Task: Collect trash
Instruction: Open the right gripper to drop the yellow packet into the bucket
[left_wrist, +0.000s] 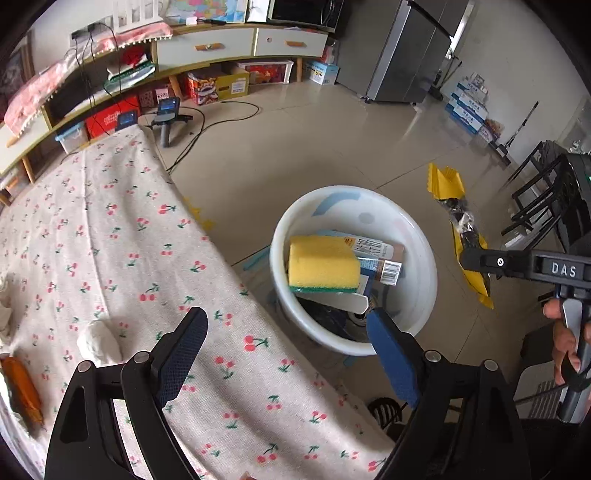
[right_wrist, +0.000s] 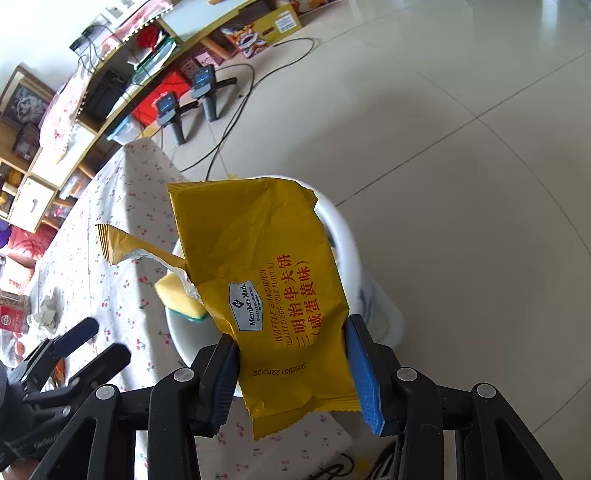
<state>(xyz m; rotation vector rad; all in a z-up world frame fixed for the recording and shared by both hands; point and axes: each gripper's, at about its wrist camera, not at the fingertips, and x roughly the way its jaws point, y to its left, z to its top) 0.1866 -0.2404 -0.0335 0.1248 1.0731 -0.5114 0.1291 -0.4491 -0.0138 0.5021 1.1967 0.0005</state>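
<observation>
A white basin (left_wrist: 408, 236) stands on the floor beside the table and holds a yellow sponge (left_wrist: 321, 262) and some tubes and packets (left_wrist: 380, 260). My left gripper (left_wrist: 286, 325) hangs open over the table edge and the basin's near rim, with nothing between its fingers. My right gripper (right_wrist: 291, 332) is shut on a torn yellow snack wrapper (right_wrist: 266, 280), held above the basin (right_wrist: 343, 236). In the left wrist view that wrapper (left_wrist: 445, 181) hangs to the right of the basin. A crumpled white tissue (left_wrist: 98, 341) and an orange packet (left_wrist: 22, 391) lie on the cherry-print tablecloth (left_wrist: 129, 240).
A low cabinet (left_wrist: 221, 48) with boxes beneath lines the far wall. Two spare grippers (left_wrist: 168, 114) and cables lie on the tiled floor. A grey fridge (left_wrist: 402, 55) stands at the back, and a black chair (left_wrist: 543, 199) to the right. More crumpled paper (right_wrist: 46, 314) lies on the table.
</observation>
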